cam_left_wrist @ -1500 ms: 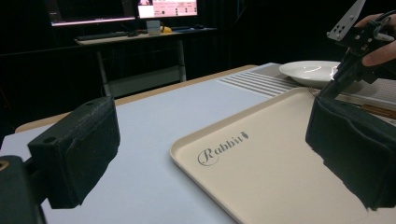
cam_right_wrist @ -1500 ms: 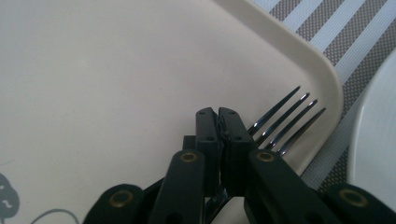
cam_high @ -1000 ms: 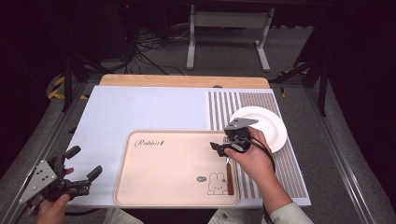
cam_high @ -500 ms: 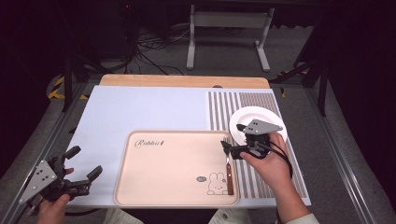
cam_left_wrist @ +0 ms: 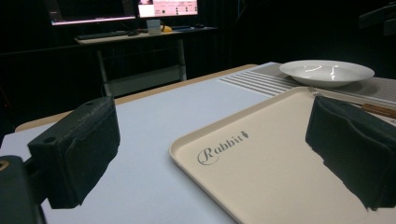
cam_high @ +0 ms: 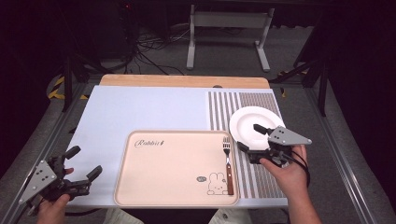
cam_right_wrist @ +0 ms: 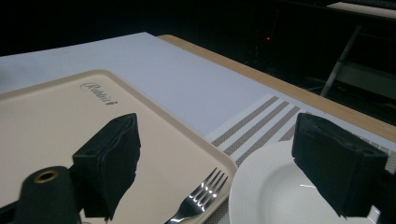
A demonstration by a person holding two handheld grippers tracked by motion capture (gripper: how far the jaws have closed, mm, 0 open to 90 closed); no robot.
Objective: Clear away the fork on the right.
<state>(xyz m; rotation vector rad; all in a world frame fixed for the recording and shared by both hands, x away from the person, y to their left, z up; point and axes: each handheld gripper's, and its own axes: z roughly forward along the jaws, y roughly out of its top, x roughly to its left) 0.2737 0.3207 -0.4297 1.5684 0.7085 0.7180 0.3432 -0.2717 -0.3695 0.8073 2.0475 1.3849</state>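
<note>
A fork point(cam_high: 227, 163) with a brown handle lies along the right side of the beige tray point(cam_high: 173, 172), tines pointing away from me. Right of the tines, my right gripper point(cam_high: 250, 137) hovers at the near edge of the white plate point(cam_high: 254, 123). It is open, its jaws have just been opening, and nothing is between them. In the right gripper view the right gripper point(cam_right_wrist: 224, 161) frames the fork tines point(cam_right_wrist: 198, 198) and plate point(cam_right_wrist: 280, 196). My left gripper point(cam_high: 85, 162) stands open and empty at the table's near left corner, facing the tray point(cam_left_wrist: 261, 163).
The tray lies on a pale blue mat point(cam_high: 140, 112), with a striped placemat point(cam_high: 243, 100) under the plate. A wooden strip point(cam_high: 187, 80) runs along the far table edge. Beyond it are a metal stand point(cam_high: 224, 37) and cables on the floor.
My right gripper has moved rightward, away from the fork's tine end to the plate's near edge. The fork lies still on the tray. The left gripper has not moved.
</note>
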